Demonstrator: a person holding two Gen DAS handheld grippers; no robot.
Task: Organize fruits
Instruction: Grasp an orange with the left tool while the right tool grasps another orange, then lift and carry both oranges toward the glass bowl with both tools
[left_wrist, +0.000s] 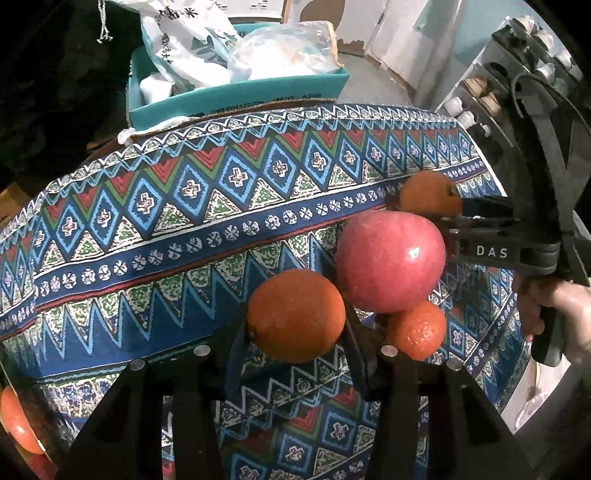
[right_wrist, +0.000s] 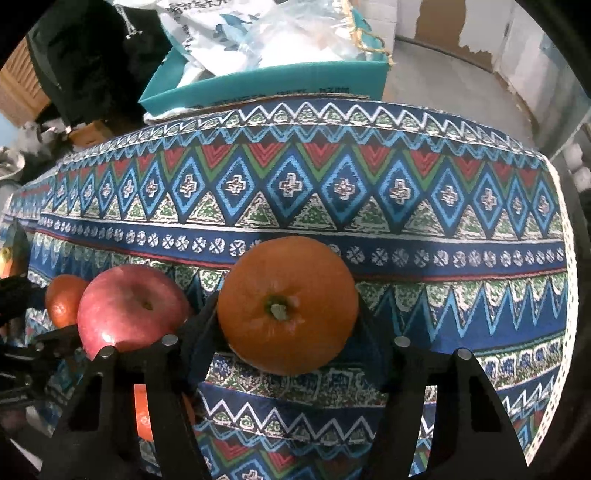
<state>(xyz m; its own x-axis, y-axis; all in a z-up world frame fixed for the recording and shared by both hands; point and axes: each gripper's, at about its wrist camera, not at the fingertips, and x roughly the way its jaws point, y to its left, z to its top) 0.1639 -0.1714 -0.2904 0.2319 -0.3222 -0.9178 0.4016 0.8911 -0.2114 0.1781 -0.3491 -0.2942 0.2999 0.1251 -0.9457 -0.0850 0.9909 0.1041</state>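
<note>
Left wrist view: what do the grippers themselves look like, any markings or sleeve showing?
Both are matte black plastic. The left gripper has flat angular fingers with silver round pins on the frame. The right gripper carries white letters "DAS", plus a black strap loop. A bare hand shows; no sleeve visible.

The left gripper (left_wrist: 295, 314) is clamping an orange (left_wrist: 295, 314) between its fingers (left_wrist: 236, 343), above the patterned cloth (left_wrist: 166, 221). Just beyond the right finger a red apple (left_wrist: 389, 260) is sitting, touching a small tangerine (left_wrist: 419, 328) beside that finger. Farther past the apple, the right gripper (left_wrist: 448, 225) is reaching in around another tangerine (left_wrist: 428, 194).
</note>
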